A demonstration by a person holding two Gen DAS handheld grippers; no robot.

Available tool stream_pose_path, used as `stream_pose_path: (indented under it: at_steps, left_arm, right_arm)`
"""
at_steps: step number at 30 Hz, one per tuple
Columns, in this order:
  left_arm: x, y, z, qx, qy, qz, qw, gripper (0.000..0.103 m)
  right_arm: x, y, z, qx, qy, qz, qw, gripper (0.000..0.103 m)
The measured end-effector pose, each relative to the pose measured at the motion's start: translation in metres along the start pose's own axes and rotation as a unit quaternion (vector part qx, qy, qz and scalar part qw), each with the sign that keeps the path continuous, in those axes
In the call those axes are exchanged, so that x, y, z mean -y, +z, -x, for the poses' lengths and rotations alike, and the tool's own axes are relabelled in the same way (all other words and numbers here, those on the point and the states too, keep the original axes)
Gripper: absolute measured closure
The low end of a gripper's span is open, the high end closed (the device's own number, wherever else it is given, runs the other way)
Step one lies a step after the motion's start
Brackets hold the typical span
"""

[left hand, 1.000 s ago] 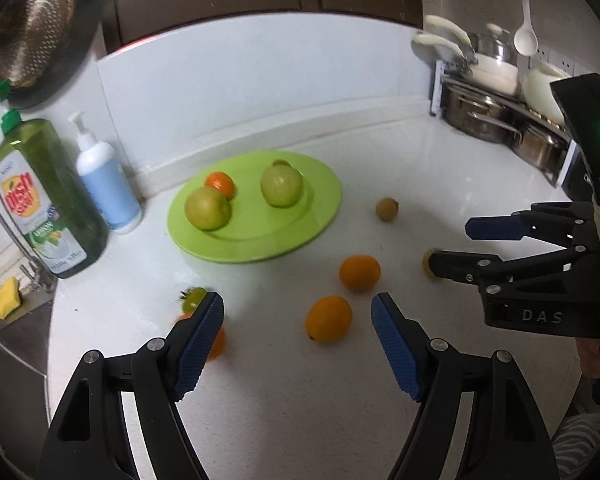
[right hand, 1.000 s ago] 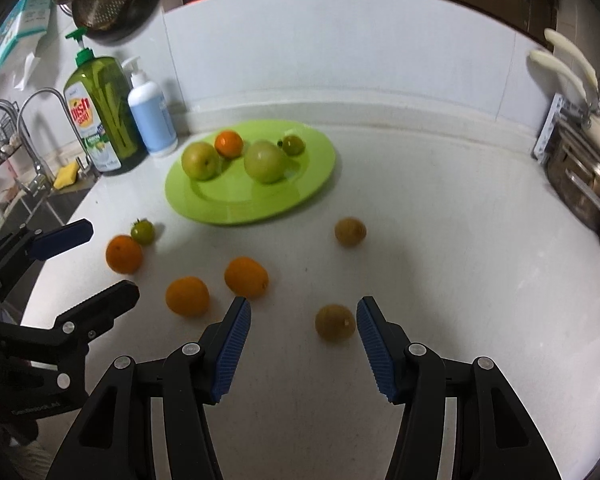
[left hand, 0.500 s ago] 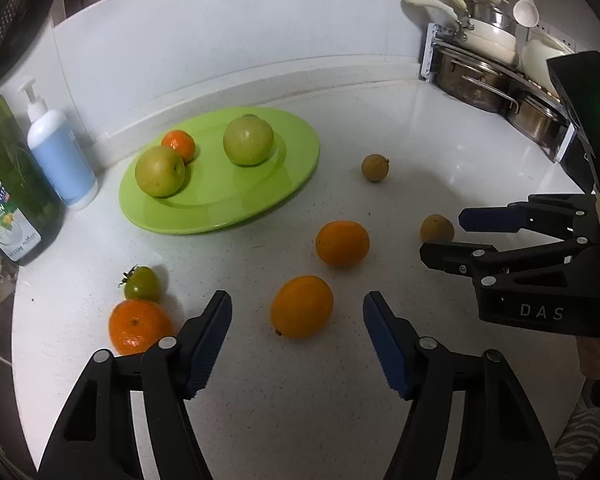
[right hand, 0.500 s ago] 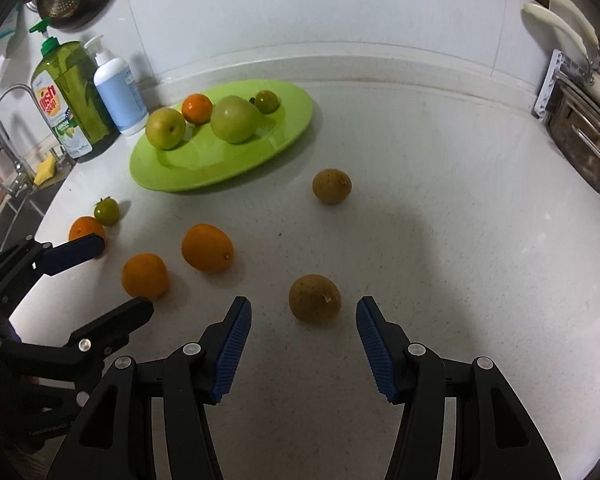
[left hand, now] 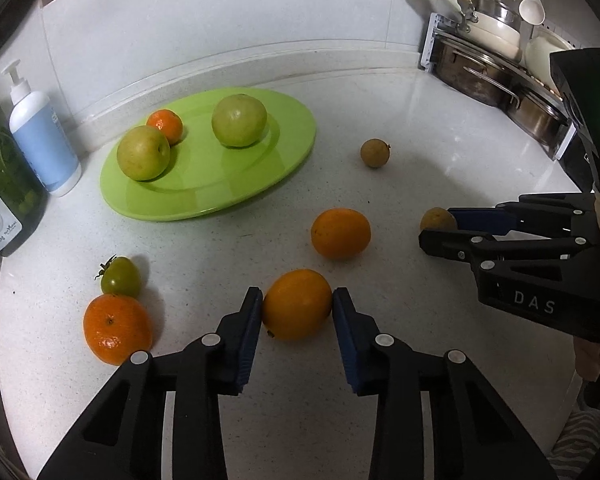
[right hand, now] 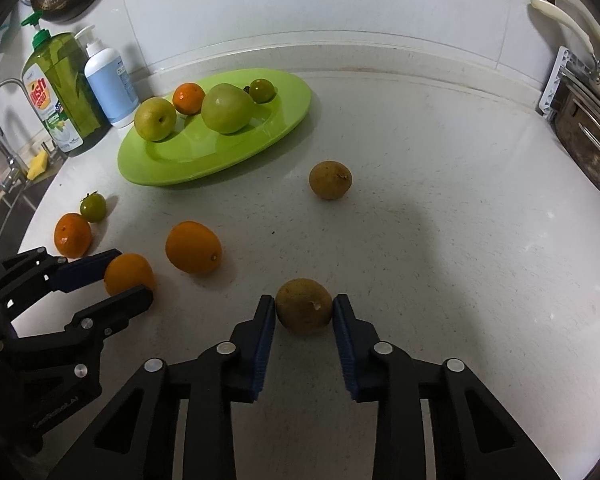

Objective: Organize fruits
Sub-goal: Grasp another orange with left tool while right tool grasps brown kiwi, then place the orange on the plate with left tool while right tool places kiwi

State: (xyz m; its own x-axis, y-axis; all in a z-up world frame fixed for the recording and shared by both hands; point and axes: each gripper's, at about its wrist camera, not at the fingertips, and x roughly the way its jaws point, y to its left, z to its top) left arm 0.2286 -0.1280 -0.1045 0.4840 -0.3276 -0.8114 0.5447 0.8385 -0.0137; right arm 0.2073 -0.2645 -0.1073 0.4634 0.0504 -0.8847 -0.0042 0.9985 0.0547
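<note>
On the white counter (left hand: 440, 152), each gripper's closing jaws clasp fruit: left gripper (left hand: 297, 307) an orange (left hand: 296, 304), right gripper (right hand: 304, 310) a brown fruit (right hand: 304, 306).

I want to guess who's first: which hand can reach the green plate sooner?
Probably left: the left gripper, fingers closing on the orange, sits nearer the plate than the right gripper, shut on the brown fruit.

Glossy green plate (left hand: 292, 148), speckled polished countertop (left hand: 440, 152), shiny metal pots (left hand: 472, 76), matt brown fruit (right hand: 305, 309)
</note>
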Motion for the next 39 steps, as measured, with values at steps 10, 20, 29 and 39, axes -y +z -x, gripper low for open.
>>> stream_pose_path:
  at_steps: [10, 20, 29, 39]
  left_arm:
    - [0.001, 0.001, 0.005, 0.006, -0.010, -0.001, 0.9999, 0.067]
    - [-0.001, 0.005, 0.017, 0.017, -0.007, 0.003, 0.9998, 0.068]
    - [-0.017, 0.026, 0.027, 0.035, 0.010, 0.018, 0.9992, 0.068]
    - [-0.036, 0.057, 0.017, 0.043, 0.023, 0.031, 0.9984, 0.068]
  right_arm:
    - [-0.002, -0.003, 0.005, 0.005, 0.001, 0.002, 1.000, 0.072]
    - [-0.008, 0.000, 0.017, 0.021, 0.009, 0.007, 1.000, 0.072]
    - [-0.017, 0.017, 0.030, 0.052, 0.021, 0.021, 0.998, 0.072]
    - [-0.031, 0.061, 0.019, 0.077, 0.042, 0.046, 0.995, 0.072]
